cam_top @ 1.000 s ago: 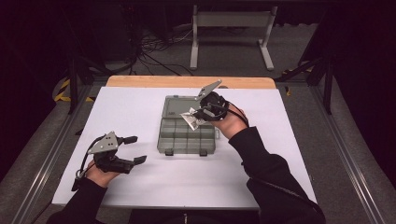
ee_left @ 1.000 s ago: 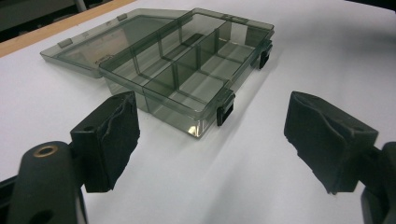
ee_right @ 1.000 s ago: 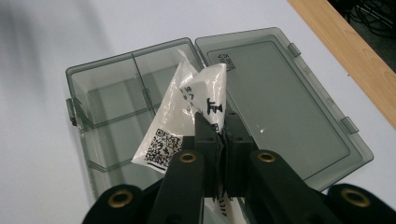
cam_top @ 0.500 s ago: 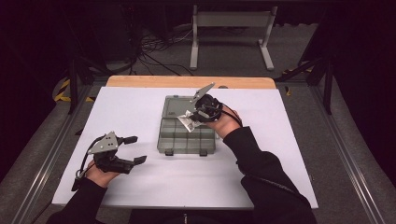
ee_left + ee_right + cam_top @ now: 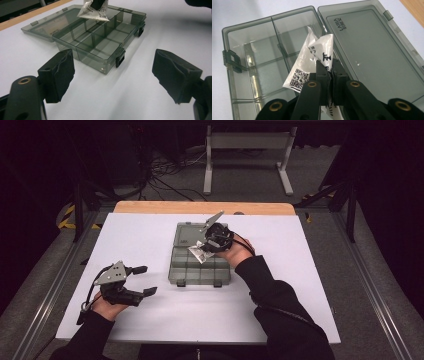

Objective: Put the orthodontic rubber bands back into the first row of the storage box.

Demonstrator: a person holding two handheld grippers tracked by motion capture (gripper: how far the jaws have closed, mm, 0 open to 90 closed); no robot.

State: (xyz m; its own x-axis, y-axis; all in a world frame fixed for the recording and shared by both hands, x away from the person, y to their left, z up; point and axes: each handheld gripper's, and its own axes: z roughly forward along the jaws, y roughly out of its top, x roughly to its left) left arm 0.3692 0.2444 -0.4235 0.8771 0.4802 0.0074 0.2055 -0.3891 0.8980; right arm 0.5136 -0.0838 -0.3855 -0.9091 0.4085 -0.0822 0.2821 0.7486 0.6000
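in the high view the right gripper (image 5: 202, 247), clamped on a small plastic packet (image 5: 196, 253), has sunk closer over the open compartment box (image 5: 186, 270) at the table's middle, so a drop looks near; the left gripper (image 5: 142, 280) waits near the left edge. in the left gripper view its jaws stand apart, empty, the packet (image 5: 93, 11) hanging above the box's (image 5: 100, 47) far compartments. in the right gripper view the packet (image 5: 312, 65) sticks out just beyond the closed jaws, over the dividers beside the lid (image 5: 372, 50).

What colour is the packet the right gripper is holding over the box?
White, with black print and a QR code; the packet shows best in the right gripper view.

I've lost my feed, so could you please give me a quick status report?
Right gripper shut on white packet, over the open compartment box. Left gripper open, idle on the table. Nothing in the way.
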